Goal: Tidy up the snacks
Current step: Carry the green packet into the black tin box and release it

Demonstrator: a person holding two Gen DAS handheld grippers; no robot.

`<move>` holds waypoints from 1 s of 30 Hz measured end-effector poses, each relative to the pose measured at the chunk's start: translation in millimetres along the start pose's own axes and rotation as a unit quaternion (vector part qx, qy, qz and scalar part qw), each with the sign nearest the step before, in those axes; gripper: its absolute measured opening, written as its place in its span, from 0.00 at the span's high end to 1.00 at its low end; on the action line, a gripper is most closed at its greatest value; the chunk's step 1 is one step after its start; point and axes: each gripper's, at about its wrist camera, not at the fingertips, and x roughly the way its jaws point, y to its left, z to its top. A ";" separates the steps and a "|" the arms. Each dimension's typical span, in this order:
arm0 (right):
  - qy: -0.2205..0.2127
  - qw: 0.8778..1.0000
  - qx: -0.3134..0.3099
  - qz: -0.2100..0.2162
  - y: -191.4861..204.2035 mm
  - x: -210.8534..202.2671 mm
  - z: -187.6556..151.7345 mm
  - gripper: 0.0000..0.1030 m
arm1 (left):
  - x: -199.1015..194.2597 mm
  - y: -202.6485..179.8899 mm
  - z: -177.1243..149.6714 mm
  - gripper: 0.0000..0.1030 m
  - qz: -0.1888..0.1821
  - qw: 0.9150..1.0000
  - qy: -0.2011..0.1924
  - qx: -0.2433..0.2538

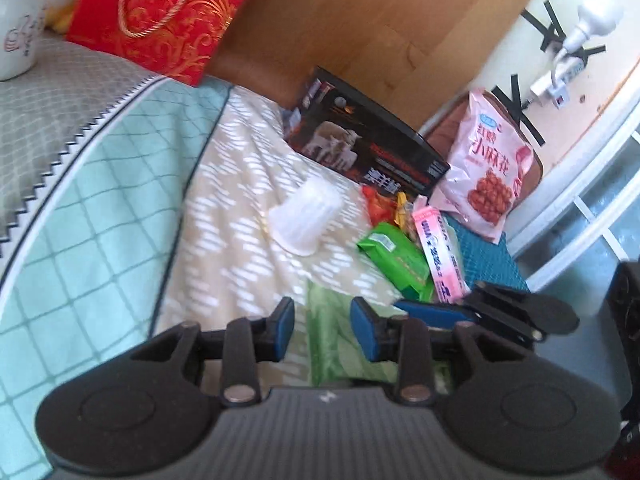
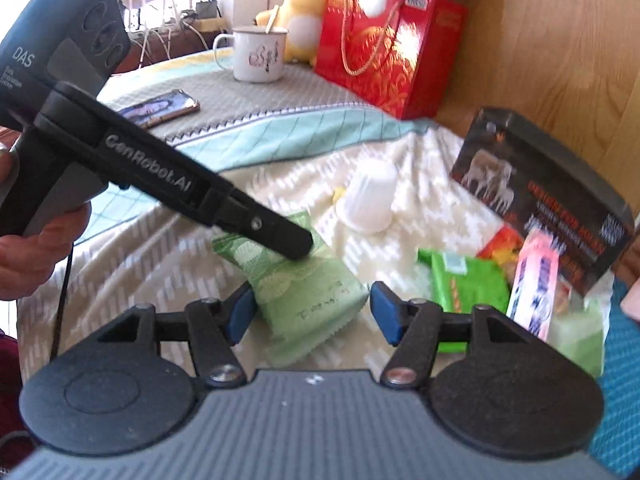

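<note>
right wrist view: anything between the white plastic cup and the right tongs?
Yes. The pale green snack packet lies between the white cup and the open right tongs, its near end between the pads. The left tongs' tip rests over it.

pale green wavy-patterned packet (image 2: 304, 292), bright green pack (image 2: 468, 280), red gift bag (image 2: 384, 52) (gold swirls).

Red gift bag (image 2: 384, 44) at headboard: white mug (image 2: 260, 54) and yellow plush toy (image 2: 306, 8) beside it, phone (image 2: 160, 109) further out on the grey blanket (image 2: 280, 96).
</note>
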 end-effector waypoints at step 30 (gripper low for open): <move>-0.097 0.978 0.176 -0.059 -163.3 -22.3 68.1 0.68 | 98.6 -90.3 168.6 0.70 -0.047 0.995 -0.046 0.070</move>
